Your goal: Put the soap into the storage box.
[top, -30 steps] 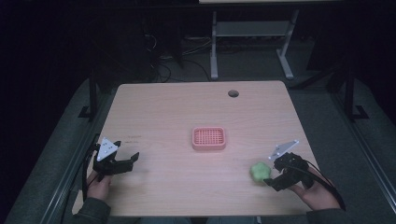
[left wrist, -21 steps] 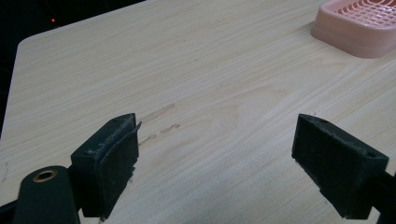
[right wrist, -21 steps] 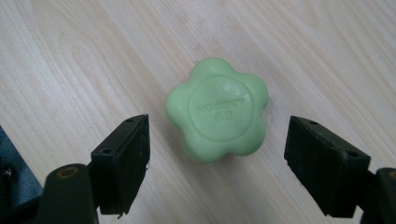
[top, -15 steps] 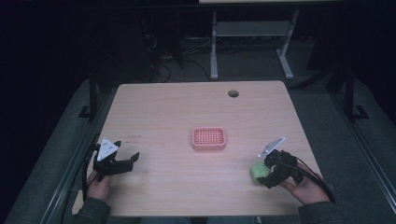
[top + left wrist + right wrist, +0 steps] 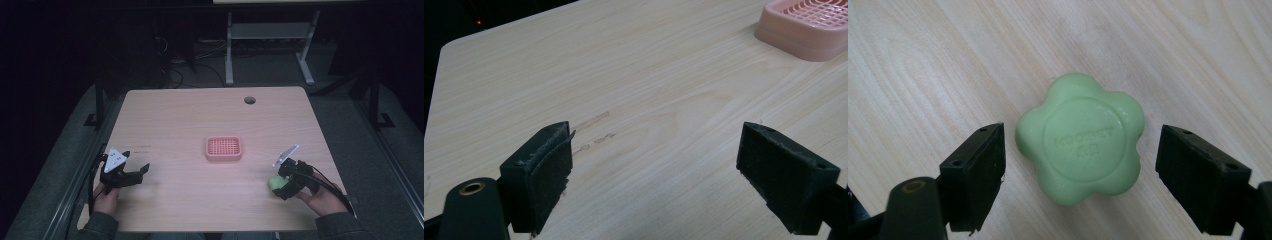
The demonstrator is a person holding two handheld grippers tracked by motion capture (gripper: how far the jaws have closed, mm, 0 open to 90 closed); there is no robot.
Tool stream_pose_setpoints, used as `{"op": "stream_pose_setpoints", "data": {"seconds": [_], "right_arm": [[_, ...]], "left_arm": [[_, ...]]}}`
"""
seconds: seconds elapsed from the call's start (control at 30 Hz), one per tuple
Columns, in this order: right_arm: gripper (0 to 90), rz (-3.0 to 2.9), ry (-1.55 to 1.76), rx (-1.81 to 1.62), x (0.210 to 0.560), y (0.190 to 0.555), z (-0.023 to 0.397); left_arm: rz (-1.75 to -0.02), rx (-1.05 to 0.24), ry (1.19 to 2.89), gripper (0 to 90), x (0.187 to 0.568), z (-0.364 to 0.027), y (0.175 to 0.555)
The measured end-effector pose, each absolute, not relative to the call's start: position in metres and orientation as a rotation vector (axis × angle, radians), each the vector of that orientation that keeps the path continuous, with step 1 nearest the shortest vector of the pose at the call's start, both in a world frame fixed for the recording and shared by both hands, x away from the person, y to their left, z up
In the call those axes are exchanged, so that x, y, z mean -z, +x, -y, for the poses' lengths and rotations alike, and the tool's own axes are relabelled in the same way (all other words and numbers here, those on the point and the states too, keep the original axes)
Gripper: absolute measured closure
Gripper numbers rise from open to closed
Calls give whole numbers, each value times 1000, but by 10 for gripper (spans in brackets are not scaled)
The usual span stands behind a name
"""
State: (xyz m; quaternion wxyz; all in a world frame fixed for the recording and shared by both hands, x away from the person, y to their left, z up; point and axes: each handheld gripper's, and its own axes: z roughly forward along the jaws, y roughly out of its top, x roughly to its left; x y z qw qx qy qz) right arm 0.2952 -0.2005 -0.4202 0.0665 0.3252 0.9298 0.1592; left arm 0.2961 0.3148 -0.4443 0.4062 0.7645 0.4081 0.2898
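A green soap (image 5: 1080, 138) lies flat on the wooden table (image 5: 200, 120), near the front right corner. It is shaped like a flower with round petals, so it has no long side to point anywhere. Its flat face looks up, with a round ring and some small raised letters pressed into it. The letters are too faint for me to read. The soap looks smooth and a bit waxy.

The right gripper (image 5: 281, 185) is tipped down over the soap. Its two black jaws are spread wide, one on each side of the soap, and there is a gap on both sides. They are not touching it. The right hand (image 5: 322, 197) holds the gripper from behind, low over the table, and the sleeve comes in from the front edge.

The left gripper (image 5: 137, 172) is near the front left corner, well apart from the soap. Its jaws are spread wide too, with bare wood between them. The pads (image 5: 549, 177) look rough and foamy. The left hand (image 5: 106, 200) holds it level, pointing toward the middle of the table.

A pink tray (image 5: 223, 148) with a grid of little holes sits in the middle. A small round hole (image 5: 249, 100) is near the far edge of the table.
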Motion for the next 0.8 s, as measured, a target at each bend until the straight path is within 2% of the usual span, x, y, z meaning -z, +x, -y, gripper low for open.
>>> {"op": "stream_pose_setpoints", "data": {"seconds": [0.47, 0.8], "right_arm": [[141, -2838, 983, -421, 435, 301, 191], [153, -2840, 995, -388, 441, 304, 187]], "left_arm": [[-1024, -732, 1932, 143, 444, -315, 296], [-1021, -733, 1935, 143, 444, -315, 296]]}}
